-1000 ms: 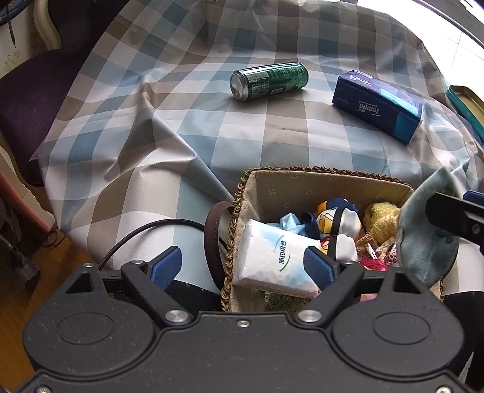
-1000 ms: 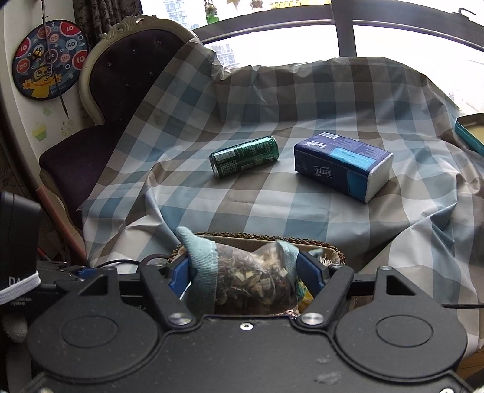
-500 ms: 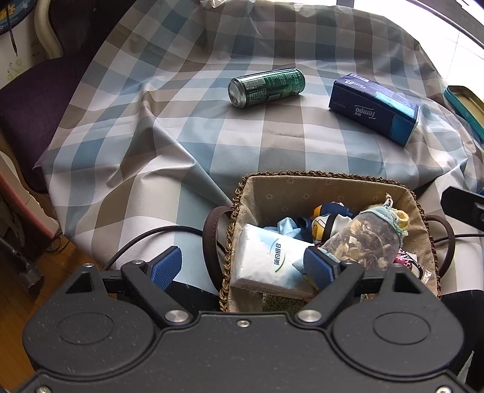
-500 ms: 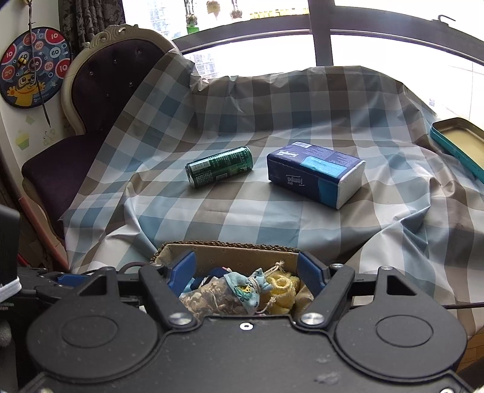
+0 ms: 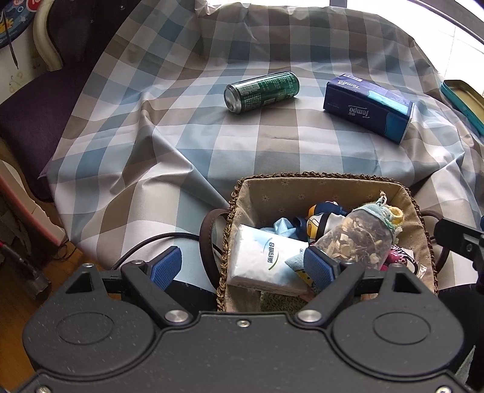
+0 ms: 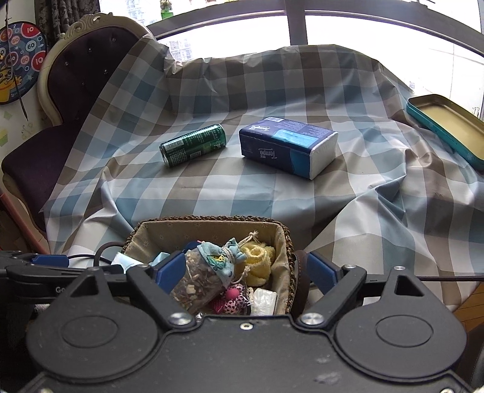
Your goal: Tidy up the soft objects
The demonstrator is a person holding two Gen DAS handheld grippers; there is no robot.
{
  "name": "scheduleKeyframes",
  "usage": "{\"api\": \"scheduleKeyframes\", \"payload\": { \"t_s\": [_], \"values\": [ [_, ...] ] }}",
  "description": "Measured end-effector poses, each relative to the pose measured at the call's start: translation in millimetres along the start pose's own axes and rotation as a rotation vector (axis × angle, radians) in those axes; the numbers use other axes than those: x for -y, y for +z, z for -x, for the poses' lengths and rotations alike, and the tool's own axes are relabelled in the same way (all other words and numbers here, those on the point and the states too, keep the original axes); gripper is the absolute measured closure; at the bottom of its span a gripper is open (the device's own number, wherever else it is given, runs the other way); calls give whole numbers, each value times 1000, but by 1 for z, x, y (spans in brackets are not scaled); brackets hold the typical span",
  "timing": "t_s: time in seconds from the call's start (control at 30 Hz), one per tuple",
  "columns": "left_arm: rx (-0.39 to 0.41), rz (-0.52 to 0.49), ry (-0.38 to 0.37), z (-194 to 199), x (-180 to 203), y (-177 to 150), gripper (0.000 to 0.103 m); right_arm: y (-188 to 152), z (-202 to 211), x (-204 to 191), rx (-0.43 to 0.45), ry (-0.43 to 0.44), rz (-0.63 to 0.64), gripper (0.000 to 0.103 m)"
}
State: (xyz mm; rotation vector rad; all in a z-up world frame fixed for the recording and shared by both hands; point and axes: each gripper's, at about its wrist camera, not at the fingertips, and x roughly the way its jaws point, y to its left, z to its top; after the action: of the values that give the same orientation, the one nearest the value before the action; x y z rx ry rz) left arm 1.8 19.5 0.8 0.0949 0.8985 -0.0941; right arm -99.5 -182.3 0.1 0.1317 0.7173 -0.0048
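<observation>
Sachet lies in basket.
Right tool [image 6: 246, 272] just opened wide, sachet [image 6: 205, 279] released; left tool [image 5: 242, 267] wide, empty.

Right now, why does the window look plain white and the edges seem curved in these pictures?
Right wrist view: the window is blown out by daylight, and its frame bows from the fisheye lens. Left wrist view: glare whitens the top right corner, the checked cloth bulges outward, yet the green can stays sharp.
</observation>
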Motion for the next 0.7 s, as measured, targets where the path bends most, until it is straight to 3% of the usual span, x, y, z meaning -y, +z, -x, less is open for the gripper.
{"api": "scheduleKeyframes", "payload": {
  "t_s": [0.37,0.7],
  "values": [
    [9,-14,-16,7,3,-1,18,-2,-2,6,-28,-96,-26,1],
    [4,-42,-27,13,11,-3,17,-5,-3,12,-39,-152,-48,0]
  ]
}}
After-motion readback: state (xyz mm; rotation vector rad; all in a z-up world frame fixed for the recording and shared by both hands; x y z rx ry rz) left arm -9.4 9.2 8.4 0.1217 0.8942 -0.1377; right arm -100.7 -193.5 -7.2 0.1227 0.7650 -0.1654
